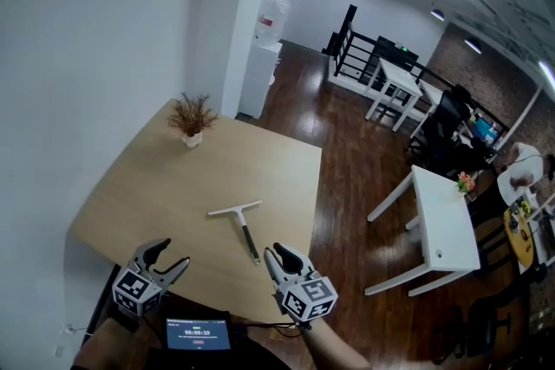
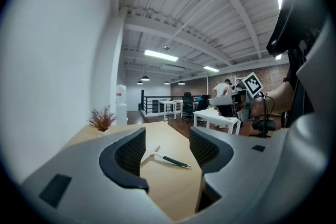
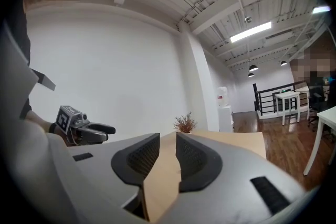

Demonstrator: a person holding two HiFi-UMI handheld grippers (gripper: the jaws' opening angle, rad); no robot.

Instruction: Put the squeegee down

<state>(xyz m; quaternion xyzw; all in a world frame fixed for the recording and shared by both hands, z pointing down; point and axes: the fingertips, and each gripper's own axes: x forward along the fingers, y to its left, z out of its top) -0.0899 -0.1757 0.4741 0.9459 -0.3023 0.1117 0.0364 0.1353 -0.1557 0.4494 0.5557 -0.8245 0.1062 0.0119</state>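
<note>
**A:** Where is the T-shaped squeegee with the pale blade and slim dark-tipped handle (image 1: 242, 228) lying?

**B:** It is lying flat on the light wooden desk (image 1: 165, 186), toward the near edge, and it is touching neither claw. As I am judging it, the putting-down is already done.

**A:** Which way is it pointing?

**B:** Its long axis is running away from the person. The blade is sitting crosswise at the far end, and the handle end is pointing back toward the right claw (image 1: 272, 256), which is hovering near that tip. The left claw (image 1: 173, 254) is hanging farther off, to the left of the handle.

**A:** Is either one gripping anything?

**B:** No. The left claw is standing wide apart, and the squeegee is showing on the desk beyond the gap, not inside it. The right claw is standing only narrowly apart, with bare desk showing through.

**A:** What is escaping you?

**B:** The right gripper view is facing the white wall and the small reddish dried plant in its white pot (image 1: 192, 119), so it is missing the squeegee altogether. The claws and a small dark screen (image 1: 198, 332) are covering the desk's near edge.
</note>
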